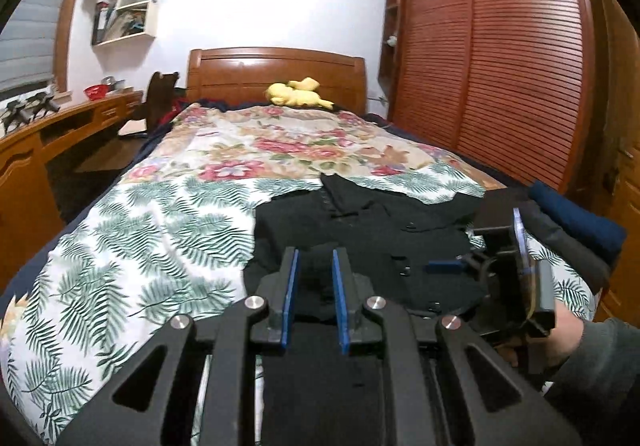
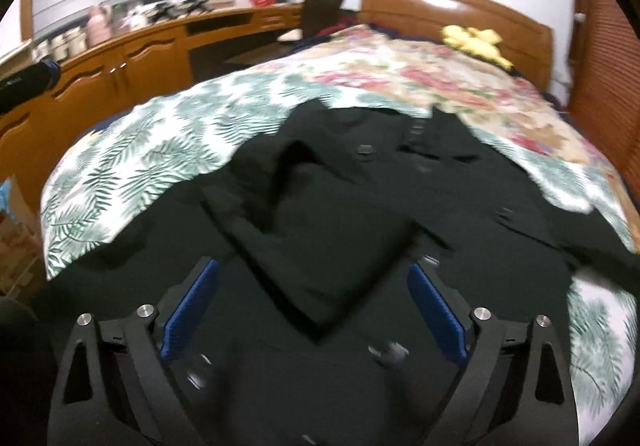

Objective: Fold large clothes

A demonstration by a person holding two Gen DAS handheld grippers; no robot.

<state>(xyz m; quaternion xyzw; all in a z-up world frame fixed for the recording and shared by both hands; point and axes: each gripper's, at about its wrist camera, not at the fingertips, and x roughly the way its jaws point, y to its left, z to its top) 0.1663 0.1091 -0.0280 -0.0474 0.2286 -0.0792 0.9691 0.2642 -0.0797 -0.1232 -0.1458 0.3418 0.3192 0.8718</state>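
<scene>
A large black buttoned garment (image 1: 380,230) lies spread on the bed, over the palm-leaf sheet (image 1: 132,246). My left gripper (image 1: 315,258) is shut on a bunch of the garment's black cloth at its near left edge. My right gripper shows in the left wrist view (image 1: 516,246) at the garment's right side, held by a hand. In the right wrist view the right gripper (image 2: 314,270) is open wide, its blue pads either side of a folded sleeve of the black garment (image 2: 320,214), just above the cloth.
A floral quilt (image 1: 280,142) covers the far bed, with a yellow plush toy (image 1: 298,92) at the wooden headboard (image 1: 276,70). Folded dark clothes (image 1: 576,226) are stacked at the right. A wooden desk (image 1: 52,134) runs along the left; a louvred wardrobe (image 1: 500,66) stands right.
</scene>
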